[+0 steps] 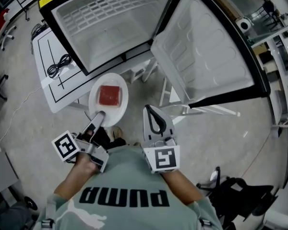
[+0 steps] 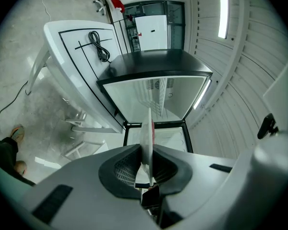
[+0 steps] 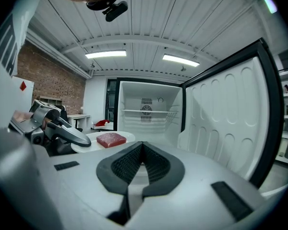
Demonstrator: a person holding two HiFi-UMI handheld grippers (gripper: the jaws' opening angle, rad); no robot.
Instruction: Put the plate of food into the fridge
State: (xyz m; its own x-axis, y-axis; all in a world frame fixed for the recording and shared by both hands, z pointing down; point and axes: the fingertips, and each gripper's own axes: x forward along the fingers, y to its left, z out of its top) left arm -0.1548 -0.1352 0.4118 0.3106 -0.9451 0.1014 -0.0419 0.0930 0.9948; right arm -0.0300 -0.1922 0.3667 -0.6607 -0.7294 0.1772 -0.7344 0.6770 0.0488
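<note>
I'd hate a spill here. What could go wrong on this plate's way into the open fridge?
1. The left gripper pinches the plate only at its near rim, so the far side could dip and the food, lying loose, might slide off.
2. The open door stands close on the right; the plate or the empty, shut right gripper could bump it.
3. Going into the fridge, the plate could catch the wire shelf.

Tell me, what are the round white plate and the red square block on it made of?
Round white plate: ceramic or hard plastic, I can't tell; smooth, thin, evenly white. Red square block: maybe raw meat or a model; dull, mottled red, flat-topped.
</note>
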